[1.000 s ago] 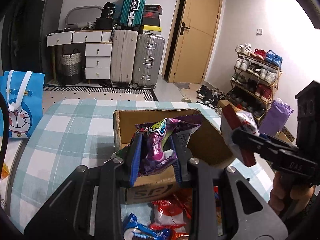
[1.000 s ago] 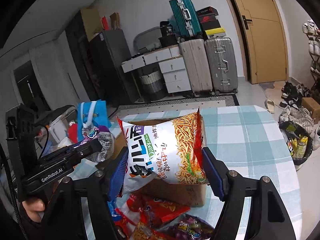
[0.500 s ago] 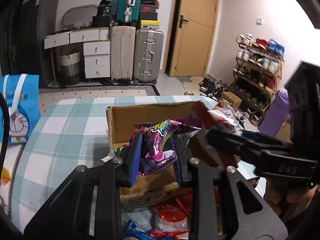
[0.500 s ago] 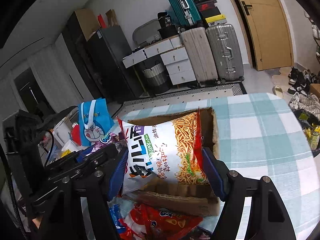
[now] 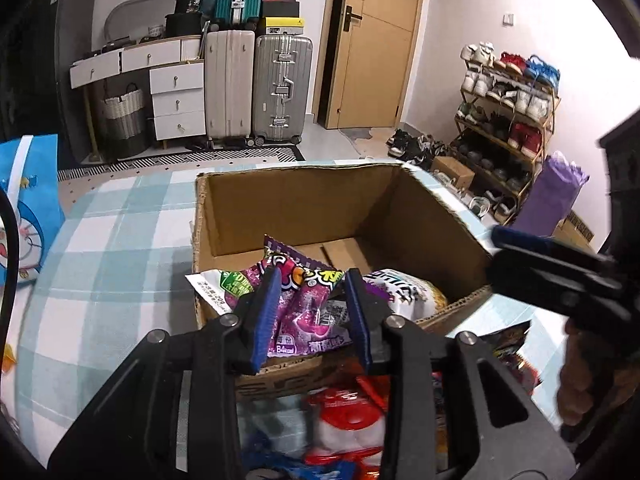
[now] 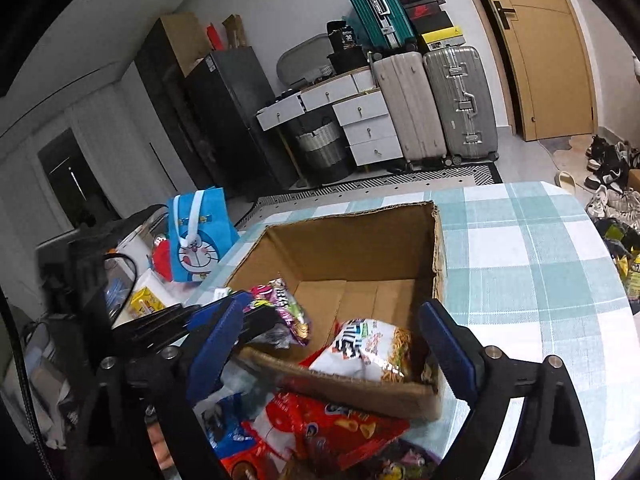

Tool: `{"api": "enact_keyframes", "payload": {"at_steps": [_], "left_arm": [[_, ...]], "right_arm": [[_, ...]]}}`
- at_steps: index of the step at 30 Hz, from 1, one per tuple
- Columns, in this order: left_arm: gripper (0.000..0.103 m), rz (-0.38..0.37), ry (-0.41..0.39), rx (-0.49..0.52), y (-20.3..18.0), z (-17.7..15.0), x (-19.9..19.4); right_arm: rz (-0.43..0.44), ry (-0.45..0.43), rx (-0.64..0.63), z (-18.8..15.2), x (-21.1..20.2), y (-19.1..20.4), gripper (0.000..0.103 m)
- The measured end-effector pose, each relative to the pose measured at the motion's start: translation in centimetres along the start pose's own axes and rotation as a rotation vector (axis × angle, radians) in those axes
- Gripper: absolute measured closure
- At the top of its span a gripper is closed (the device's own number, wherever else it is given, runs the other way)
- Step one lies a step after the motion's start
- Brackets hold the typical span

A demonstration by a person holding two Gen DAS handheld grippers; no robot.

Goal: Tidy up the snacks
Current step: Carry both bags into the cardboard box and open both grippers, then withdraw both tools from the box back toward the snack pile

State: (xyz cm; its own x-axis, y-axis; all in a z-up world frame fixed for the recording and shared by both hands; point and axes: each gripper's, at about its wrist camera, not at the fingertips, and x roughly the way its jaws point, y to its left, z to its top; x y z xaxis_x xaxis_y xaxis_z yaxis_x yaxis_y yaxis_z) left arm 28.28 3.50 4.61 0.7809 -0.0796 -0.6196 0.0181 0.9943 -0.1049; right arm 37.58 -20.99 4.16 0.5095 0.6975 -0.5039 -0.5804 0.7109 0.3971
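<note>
An open cardboard box [image 5: 304,200] stands on the checked table; it also shows in the right wrist view [image 6: 352,248]. My left gripper [image 5: 314,312] is shut on a purple candy bag [image 5: 308,300] over the box's near edge; the bag shows in the right wrist view [image 6: 286,308]. A white noodle snack bag [image 6: 368,350] lies inside the box, also in the left wrist view [image 5: 404,294]. My right gripper [image 6: 332,344] is open and empty above the box's near wall.
Loose snack packets lie in front of the box, red ones [image 6: 332,428] and a blue one [image 6: 228,424]. A blue cartoon bag [image 6: 198,236] stands at the table's left. Suitcases [image 5: 256,88], drawers and a shoe rack [image 5: 508,112] stand beyond the table.
My right gripper has opened and the noodle bag has dropped into the box. My left gripper with the purple bag has moved closer over the box.
</note>
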Motion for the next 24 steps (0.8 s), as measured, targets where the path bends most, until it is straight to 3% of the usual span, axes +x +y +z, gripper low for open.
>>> {"api": "enact_keyframes", "payload": {"at_steps": [4,6,8,11,12,15,24], "left_arm": [[0.071,0.003,0.028,-0.045,1.9,0.2,0.3],[0.061,0.001,0.025,-0.059,2.3,0.4,0.0],[0.04,0.0,0.016,-0.053,2.3,0.2,-0.5],[0.021,0.003,-0.009,-0.026,1.3,-0.6,-2.1],[0.019,0.008,-0.018,-0.012,1.0,-0.9,-2.7],[0.0,0.06,-0.038,0.013,0.0,-2.0,-4.7],[0.001,0.082,-0.05,-0.023,0.0,-6.2,-10.4]], "right_arm": [[-0.061,-0.017,-0.023,-1.1,-1.9,0.5,0.002],[-0.083,-0.011,-0.046,-1.6,-2.6,0.8,0.002],[-0.118,-0.015,-0.065,-2.1,-3.3,0.8,0.001],[-0.153,-0.011,-0.058,-2.8,-4.3,0.6,0.001],[-0.157,-0.009,-0.055,-3.1,-4.8,0.4,0.001],[-0.17,-0.021,-0.056,-3.9,-6.3,0.3,0.001],[-0.244,-0.001,-0.065,-7.1,-9.8,-0.3,0.001]]}}
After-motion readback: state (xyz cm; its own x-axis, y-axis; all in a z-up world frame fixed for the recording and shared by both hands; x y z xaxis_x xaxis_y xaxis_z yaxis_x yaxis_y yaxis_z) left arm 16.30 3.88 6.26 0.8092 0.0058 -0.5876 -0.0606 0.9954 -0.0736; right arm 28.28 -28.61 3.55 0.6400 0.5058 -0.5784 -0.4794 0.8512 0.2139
